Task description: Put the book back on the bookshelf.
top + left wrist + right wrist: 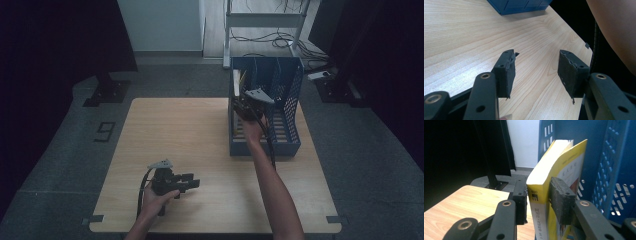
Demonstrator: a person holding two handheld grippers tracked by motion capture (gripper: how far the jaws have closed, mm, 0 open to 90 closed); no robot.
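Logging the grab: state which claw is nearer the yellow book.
Right. The right claw is shut on the yellow book, which stands in the blue file rack. The left claw is open over the table's near-left part, well away.

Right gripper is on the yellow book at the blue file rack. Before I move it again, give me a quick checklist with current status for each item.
1. Right gripper clamped on the yellow book: ok, fingers press both sides near the spine.
2. Book upright: ok, it stands on end.
3. Book inside the blue file rack: ok, blue walls stand behind and beside it.
4. Book's bottom edge seated on the rack floor: cannot tell, hidden.
5. Left gripper out of the way: ok, open over bare table, holding nothing.
6. Right gripper's cable free of the rack: cannot tell.
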